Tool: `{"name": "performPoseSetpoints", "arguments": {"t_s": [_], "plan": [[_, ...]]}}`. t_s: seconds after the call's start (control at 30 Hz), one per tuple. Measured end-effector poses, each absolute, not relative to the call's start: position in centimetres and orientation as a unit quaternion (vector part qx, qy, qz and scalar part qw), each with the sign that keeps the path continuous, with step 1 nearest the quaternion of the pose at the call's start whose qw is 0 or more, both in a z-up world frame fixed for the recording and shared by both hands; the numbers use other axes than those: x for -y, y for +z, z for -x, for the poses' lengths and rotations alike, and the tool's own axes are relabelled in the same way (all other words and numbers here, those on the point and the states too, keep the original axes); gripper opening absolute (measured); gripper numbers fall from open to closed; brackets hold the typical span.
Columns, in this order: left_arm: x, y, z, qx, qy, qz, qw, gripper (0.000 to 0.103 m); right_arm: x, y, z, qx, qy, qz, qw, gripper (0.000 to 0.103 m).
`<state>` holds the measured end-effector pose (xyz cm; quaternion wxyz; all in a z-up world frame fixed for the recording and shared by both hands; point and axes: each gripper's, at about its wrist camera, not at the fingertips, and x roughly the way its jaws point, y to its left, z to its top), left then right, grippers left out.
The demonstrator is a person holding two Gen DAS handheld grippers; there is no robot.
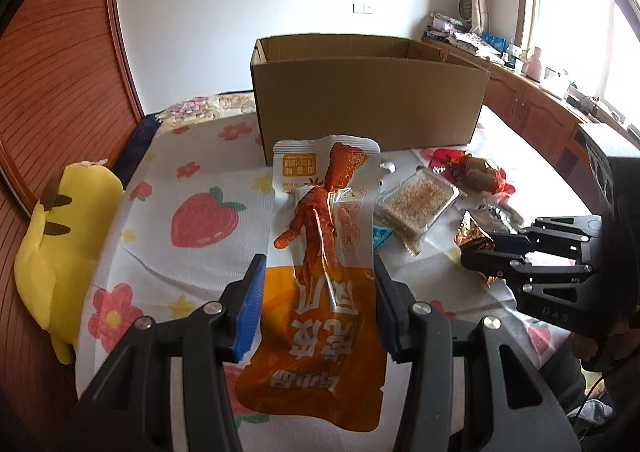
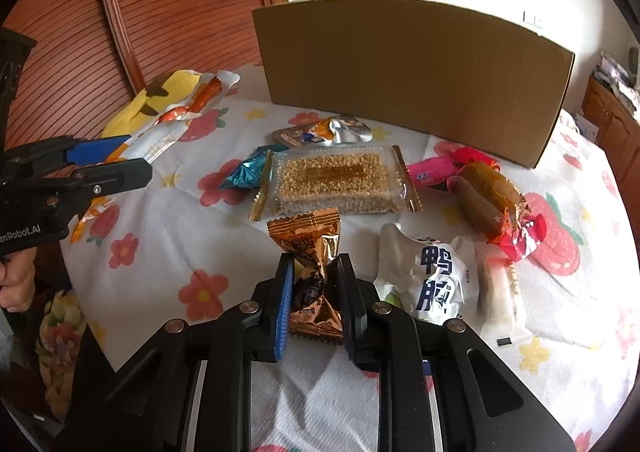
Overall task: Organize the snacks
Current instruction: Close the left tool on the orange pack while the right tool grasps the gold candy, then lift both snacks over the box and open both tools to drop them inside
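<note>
— What did we have in the left gripper?

— Its fingers were clamped on the long orange chicken-foot packet, held above the flowered tablecloth, in front of the open cardboard box.

— And the right gripper?

— We had it pinched tight on the small bronze foil candy, down on the cloth. Just beyond lay the clear sesame bar pack, to its right the white pouch and the sausages in a red wrapper.

— The yellow plush toy?

— It lay at the cloth's left edge.
</note>
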<state>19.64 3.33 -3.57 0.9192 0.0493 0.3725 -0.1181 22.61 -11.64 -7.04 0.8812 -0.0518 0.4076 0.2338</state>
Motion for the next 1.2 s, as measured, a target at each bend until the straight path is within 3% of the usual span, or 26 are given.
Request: {"name": "performPoseSetpoints", "arguments": {"t_s": [1.2], "plan": [[-1.5, 1.0, -18.4, -0.294, -0.133, -0.022, 0.946, 0.049, 17.2, 0.6, -19.7, -0.332, 0.211, 0.013, 0.919, 0.019]]}}
